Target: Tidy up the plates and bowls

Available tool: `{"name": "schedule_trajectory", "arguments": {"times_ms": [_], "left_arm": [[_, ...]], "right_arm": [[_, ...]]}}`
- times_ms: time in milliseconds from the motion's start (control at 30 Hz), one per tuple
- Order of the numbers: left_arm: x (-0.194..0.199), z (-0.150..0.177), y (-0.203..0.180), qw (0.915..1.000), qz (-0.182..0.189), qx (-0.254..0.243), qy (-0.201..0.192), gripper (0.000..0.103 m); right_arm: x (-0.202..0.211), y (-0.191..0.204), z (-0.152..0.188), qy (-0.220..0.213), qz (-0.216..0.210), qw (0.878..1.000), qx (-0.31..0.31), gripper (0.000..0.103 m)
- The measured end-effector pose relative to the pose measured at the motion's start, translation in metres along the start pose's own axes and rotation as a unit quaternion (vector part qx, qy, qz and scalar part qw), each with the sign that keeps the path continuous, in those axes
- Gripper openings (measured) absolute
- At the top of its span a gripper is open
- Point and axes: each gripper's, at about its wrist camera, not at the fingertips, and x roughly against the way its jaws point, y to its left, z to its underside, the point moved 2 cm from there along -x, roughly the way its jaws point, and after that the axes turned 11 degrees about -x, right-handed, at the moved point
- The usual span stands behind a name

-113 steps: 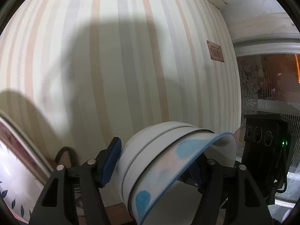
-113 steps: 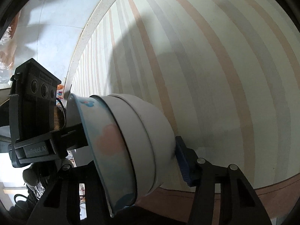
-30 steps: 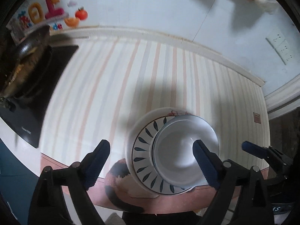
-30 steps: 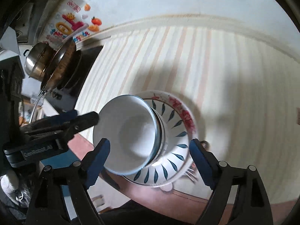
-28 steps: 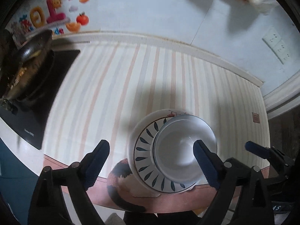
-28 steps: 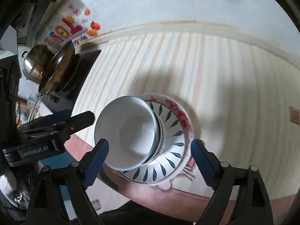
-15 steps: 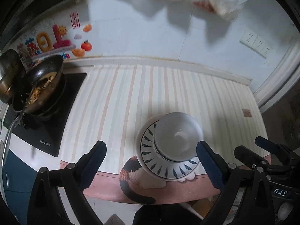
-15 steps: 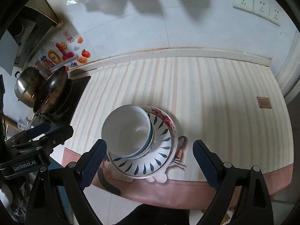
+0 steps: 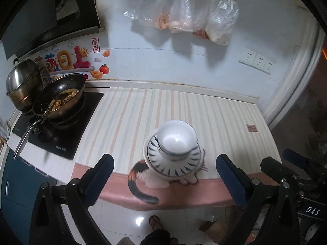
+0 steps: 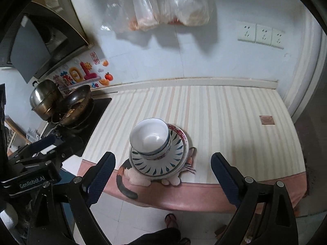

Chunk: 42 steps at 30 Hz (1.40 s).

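Observation:
A stack of white bowls (image 9: 175,140) with blue rims stands on a blue-leaf patterned plate (image 9: 173,164), which lies on other plates near the counter's front edge. In the right wrist view the same bowls (image 10: 151,136) and plate (image 10: 161,164) sit below me. My left gripper (image 9: 163,158) hangs well above and in front of the stack, its jaws still opening and nothing between them. My right gripper (image 10: 162,155) is also high above the stack, wide open and empty. Each gripper shows at the edge of the other's view.
The plates rest on a cat-shaped mat (image 9: 141,171) on the striped counter (image 9: 214,122). A black cooktop carries a wok with food (image 9: 61,100) and a steel pot (image 9: 22,83) at the left. Plastic bags (image 9: 184,20) hang on the wall. A sandalled foot (image 9: 155,222) stands on the floor.
Earlier both grippers carried the bowl stack. Over the last second both have let go and pulled up and back from the stack, which stays on the plate.

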Motion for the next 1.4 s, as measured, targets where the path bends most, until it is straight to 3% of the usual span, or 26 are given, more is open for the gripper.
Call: {"name": "schedule_trajectory", "arguments": {"times_ms": [133,333,667,967,1400], "left_arm": [[0.031,0.024,-0.010,0.9999,-0.008,0.004,-0.008,0.102],[0.073,0.055,-0.017,0.9982,-0.055,-0.006,-0.021,0.102],[0.112,0.092,-0.018,0.9969,-0.075,-0.002,-0.024,0.102],[0.126,0.104,-0.016,0.9965,-0.077,0.005,-0.031,0.102],[0.135,0.106,-0.018,0.9960,-0.082,0.004,-0.034,0.102]], "right_arm": [[0.040,0.000,0.023,-0.024,0.006,1.000,0.014,0.098],[0.091,-0.003,0.065,-0.037,0.013,0.999,0.028,0.099],[0.145,-0.003,0.111,-0.054,0.012,0.998,0.037,0.099],[0.161,-0.008,0.129,-0.056,0.015,0.998,0.031,0.100],[0.170,-0.009,0.123,-0.068,0.022,0.997,0.040,0.100]]}}
